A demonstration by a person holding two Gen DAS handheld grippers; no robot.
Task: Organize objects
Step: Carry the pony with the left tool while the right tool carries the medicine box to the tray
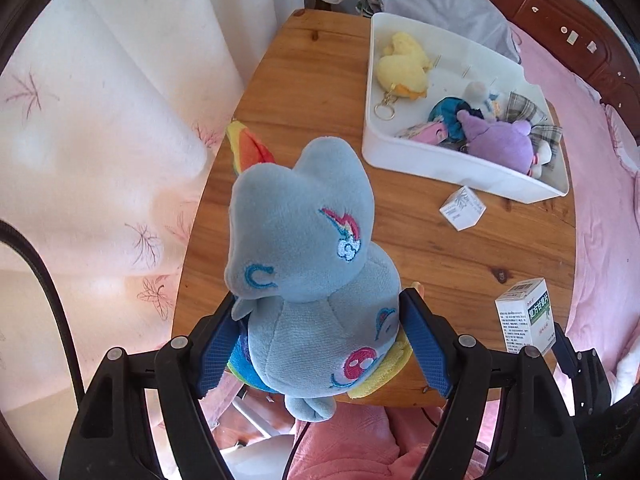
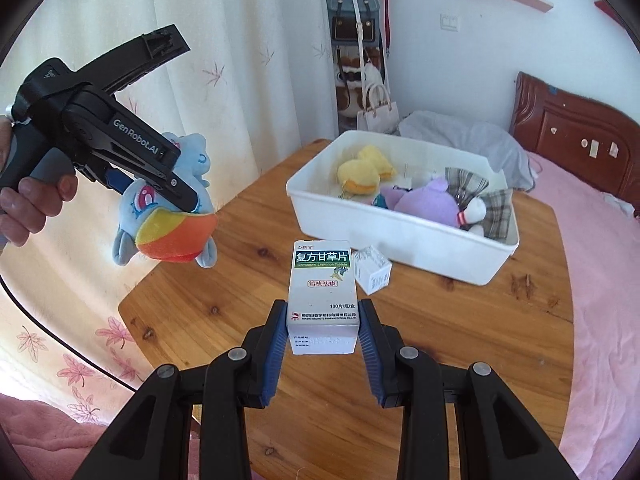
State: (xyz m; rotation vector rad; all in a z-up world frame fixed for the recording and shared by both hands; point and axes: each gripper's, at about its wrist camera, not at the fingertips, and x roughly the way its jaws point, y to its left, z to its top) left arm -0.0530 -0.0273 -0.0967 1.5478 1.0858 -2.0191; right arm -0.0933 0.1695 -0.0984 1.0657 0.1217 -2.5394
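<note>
My right gripper (image 2: 323, 334) pinches the lower end of a white medicine box (image 2: 322, 292), both blue pads pressed on its sides, the box upright and clear of the wooden table (image 2: 240, 300). My left gripper (image 1: 318, 344) clamps a blue plush pony (image 1: 308, 256) across its body, pads set against both flanks; in the right wrist view the pony (image 2: 168, 216) hangs off the table's left edge, in front of the curtain (image 2: 224, 60). My left hand (image 2: 28, 200) wraps that gripper's handle.

Farther on, a small white carton (image 2: 373, 270) lies on the table, just beside the near wall of the white bin (image 2: 400, 236). Inside the bin rest a yellow plush duck (image 2: 364, 172), on the left, and a purple plush (image 2: 428, 200), on the right. Beyond the table stands a bed with a pink cover (image 2: 592, 220).
</note>
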